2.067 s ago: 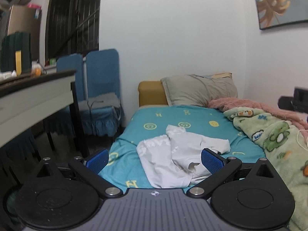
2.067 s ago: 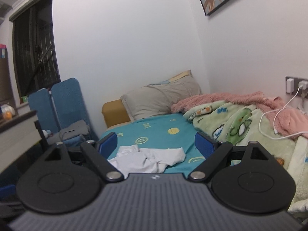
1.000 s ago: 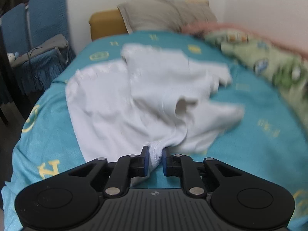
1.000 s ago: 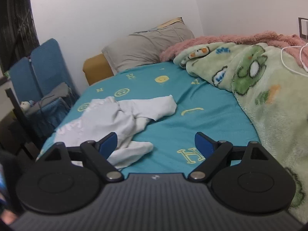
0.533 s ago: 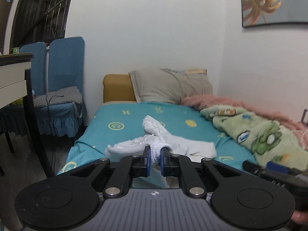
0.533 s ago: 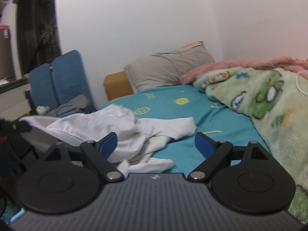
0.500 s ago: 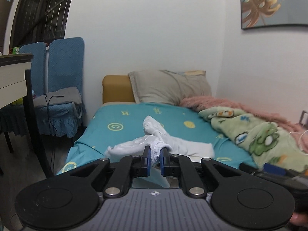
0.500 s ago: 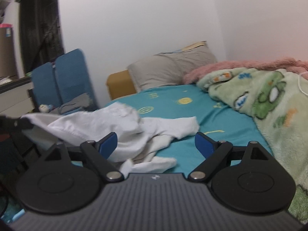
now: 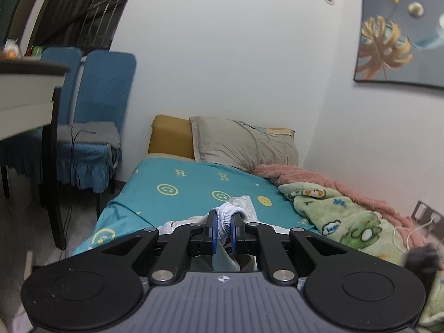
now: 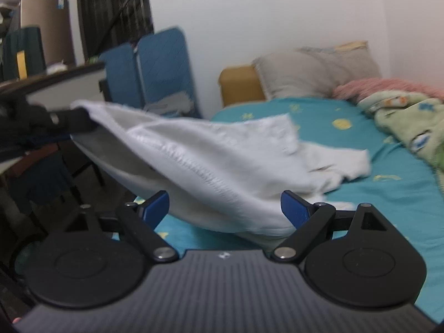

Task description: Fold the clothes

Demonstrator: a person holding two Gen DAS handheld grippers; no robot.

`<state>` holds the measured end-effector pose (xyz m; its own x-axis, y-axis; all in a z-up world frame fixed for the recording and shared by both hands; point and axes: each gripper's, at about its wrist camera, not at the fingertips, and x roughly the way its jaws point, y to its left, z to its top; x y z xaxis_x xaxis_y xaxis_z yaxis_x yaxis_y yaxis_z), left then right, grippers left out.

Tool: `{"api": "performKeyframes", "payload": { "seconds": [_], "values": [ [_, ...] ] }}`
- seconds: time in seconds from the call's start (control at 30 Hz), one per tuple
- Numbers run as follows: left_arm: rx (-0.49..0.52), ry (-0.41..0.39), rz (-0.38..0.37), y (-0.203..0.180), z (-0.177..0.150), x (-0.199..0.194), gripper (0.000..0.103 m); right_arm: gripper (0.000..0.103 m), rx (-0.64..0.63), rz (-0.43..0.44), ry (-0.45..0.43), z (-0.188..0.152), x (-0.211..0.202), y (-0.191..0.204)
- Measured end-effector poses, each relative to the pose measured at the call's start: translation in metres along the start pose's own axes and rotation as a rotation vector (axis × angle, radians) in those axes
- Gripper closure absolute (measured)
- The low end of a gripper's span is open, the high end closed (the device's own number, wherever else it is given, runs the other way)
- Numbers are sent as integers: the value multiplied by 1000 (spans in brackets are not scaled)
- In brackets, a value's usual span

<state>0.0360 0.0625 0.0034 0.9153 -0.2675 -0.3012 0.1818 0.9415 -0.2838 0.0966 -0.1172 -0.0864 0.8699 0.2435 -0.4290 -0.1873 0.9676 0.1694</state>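
A white garment [image 10: 211,161] is lifted at one end and trails down onto the teal bed sheet [image 10: 388,194]. My left gripper [image 9: 222,229] is shut on its ribbed white hem [image 9: 226,216] and holds it up off the bed; it shows at the left of the right wrist view [image 10: 63,122]. My right gripper [image 10: 224,209] is open, its blue pads on either side of the hanging lower fold of the garment, touching nothing I can see.
A grey pillow [image 9: 244,144] and yellow headboard [image 9: 169,136] lie at the bed's far end. A green and pink blanket [image 9: 347,216] is piled along the right. Blue chairs [image 9: 97,105] and a table [image 9: 25,91] stand left of the bed.
My left gripper has raised the hem higher and pulled it leftward, stretching the garment out. My right gripper has moved in close under the lifted cloth.
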Motion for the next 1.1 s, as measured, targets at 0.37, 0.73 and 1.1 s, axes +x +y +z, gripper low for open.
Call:
{"api": "performKeyframes", "payload": {
  "seconds": [0.37, 0.73, 1.1],
  "values": [
    [-175, 10, -12, 70, 6, 21, 94, 14, 196, -320, -111, 27, 53, -43],
    [-208, -33, -36, 77, 5, 28, 94, 79, 43, -347, -66, 27, 36, -55],
    [-177, -209, -148, 64, 27, -33, 94, 96, -52, -54, -265, 88, -98, -30]
  ]
}}
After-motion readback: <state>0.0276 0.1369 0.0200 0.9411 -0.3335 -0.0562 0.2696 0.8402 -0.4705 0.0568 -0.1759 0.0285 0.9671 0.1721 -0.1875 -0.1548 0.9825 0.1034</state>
